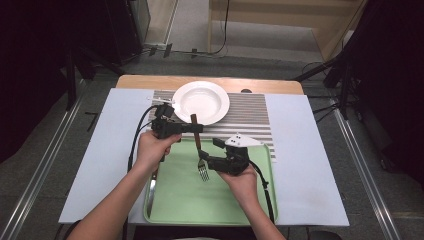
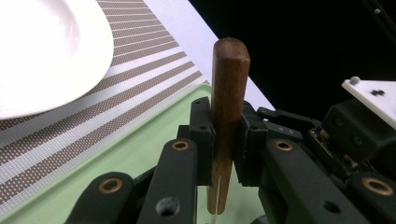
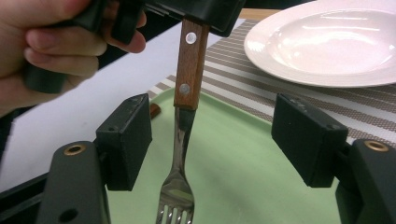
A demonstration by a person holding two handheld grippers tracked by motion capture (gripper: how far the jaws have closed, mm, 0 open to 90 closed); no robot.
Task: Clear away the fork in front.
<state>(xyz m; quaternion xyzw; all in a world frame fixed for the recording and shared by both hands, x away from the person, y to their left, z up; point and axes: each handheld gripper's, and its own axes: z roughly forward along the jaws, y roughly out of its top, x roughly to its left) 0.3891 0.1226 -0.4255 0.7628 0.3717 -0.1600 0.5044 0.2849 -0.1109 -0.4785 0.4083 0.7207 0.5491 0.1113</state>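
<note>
The fork (image 1: 200,155) hangs above the far part of the green tray (image 1: 180,205), tines down, near the middle of the table. The left gripper (image 1: 192,128) holds it: its jaws are closed on the wooden handle (image 2: 227,116), pressing from both sides a little below the rounded top end. The right gripper (image 1: 207,160) is lower, at the metal neck, and its jaws stand wide apart, one on each side of the fork without touching it, as the right gripper view shows (image 3: 180,140). So the whole weight is carried by the left gripper alone.

The fork looks light and stiff, so it probably does not bend or need much force. The wooden handle has flat sides and two rivets, and it likely gives a good grip for the pads. The steel neck and tines (image 3: 175,214) are smooth and shiny and narrow, so they are probably slippery; a grip there could let the fork turn. The best place to hold seems to be the middle of the wood.

The white plate (image 1: 201,102) stands on the striped mat (image 1: 250,115) just beyond the tray, and it looks fragile, so the fork should be kept from knocking against it.
</note>
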